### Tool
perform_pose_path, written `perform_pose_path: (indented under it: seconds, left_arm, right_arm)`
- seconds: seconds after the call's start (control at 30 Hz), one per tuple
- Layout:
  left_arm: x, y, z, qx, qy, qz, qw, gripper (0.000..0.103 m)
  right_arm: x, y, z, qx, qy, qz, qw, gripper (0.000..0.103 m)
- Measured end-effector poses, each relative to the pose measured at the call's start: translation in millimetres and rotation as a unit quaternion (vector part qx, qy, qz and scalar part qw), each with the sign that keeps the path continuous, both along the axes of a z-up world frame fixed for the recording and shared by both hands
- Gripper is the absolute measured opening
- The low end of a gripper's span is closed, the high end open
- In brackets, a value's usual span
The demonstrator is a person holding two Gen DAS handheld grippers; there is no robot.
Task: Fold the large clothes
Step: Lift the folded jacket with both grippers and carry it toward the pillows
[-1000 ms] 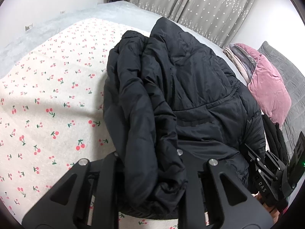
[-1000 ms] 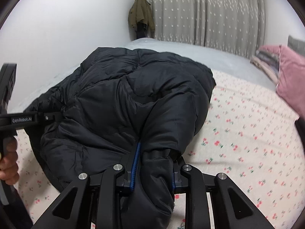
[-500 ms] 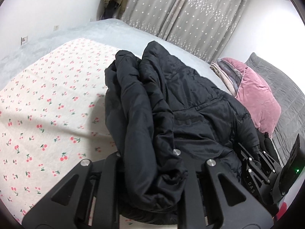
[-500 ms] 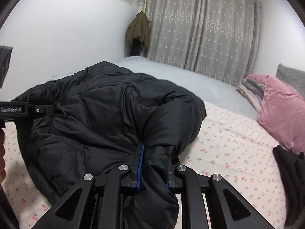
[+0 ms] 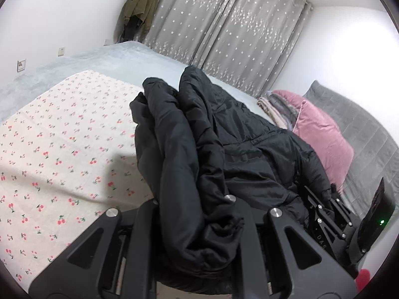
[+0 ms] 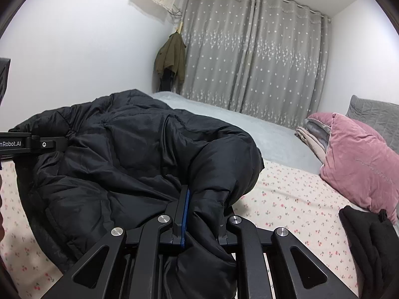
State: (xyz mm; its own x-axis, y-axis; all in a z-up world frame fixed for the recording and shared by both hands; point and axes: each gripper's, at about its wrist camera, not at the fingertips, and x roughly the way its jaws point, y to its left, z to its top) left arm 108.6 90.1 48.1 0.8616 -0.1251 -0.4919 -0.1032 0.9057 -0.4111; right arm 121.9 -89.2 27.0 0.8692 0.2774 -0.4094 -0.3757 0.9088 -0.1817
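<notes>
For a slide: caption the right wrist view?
Right gripper clamps the black jacket above the cherry-print sheet.

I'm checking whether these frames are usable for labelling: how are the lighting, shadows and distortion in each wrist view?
Left wrist view: even indoor light, strong fisheye bending at the dark rim, a soft shadow on the cherry-print sheet beside the black jacket, whose folds are hard to read. Right wrist view: sharp focus, curved curtains, same jacket underexposed, no glare.
</notes>
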Motion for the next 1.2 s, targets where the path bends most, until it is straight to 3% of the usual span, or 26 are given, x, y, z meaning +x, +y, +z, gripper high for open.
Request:
perform_pose_path:
  seconds: [0.2, 0.37, 0.57, 0.77, 0.9, 0.97, 1.07, 1.1, 1.13, 1.17, 1.2]
  left_arm:
    - [8.3, -30.1, 38.5, 0.000, -0.043, -0.018, 0.9989, 0.016]
    - [24.8, -89.1, 71.7, 0.005, -0.084, -0.049, 0.9953, 0.016]
    - [59.4, -201.0, 100.6, 0.001, -0.117, -0.125, 0.9852, 0.016]
    - [91.4, -338.6, 110.9, -0.023, -0.135, -0.214, 0.9671, 0.016]
    - [112.4, -441.6, 89.4, -0.054, -0.111, -0.278, 0.9525, 0.016]
    - [123.2, -490.2, 53.4, -0.073, -0.041, -0.318, 0.9443, 0.018]
    - [125.7, -552.6, -29.3, -0.068, 0.081, -0.367, 0.9243, 0.022]
    - [119.8, -563.2, -51.6, -0.057, 0.096, -0.369, 0.9228, 0.025]
    - [110.6, -564.8, -66.3, -0.058, 0.079, -0.368, 0.9246, 0.031]
    - [105.1, -563.8, -72.3, -0.063, 0.069, -0.377, 0.9217, 0.033]
    - [102.2, -561.2, -75.9, -0.068, 0.068, -0.384, 0.9184, 0.034]
  right_arm:
    - [4.4, -18.1, 30.9, -0.014, -0.036, -0.002, 0.999, 0.014]
    - [12.4, -53.3, 63.1, -0.054, -0.076, -0.035, 0.995, 0.013]
    - [26.3, -147.6, 105.7, -0.094, -0.114, -0.100, 0.984, 0.013]
    - [29.8, -279.1, 131.9, -0.146, -0.136, -0.197, 0.960, 0.013]
    - [31.8, -385.2, 133.4, -0.159, -0.126, -0.283, 0.938, 0.013]
    - [32.9, -427.9, 122.2, -0.152, -0.107, -0.311, 0.932, 0.013]
    - [38.8, -510.2, 74.8, -0.095, -0.012, -0.351, 0.932, 0.016]
    - [41.2, -537.3, 47.5, -0.069, 0.043, -0.363, 0.928, 0.019]
    - [43.8, -560.9, 14.5, -0.057, 0.104, -0.382, 0.916, 0.023]
    - [39.4, -575.3, -10.7, -0.049, 0.133, -0.392, 0.909, 0.036]
    - [28.0, -582.8, -24.5, -0.035, 0.126, -0.391, 0.911, 0.039]
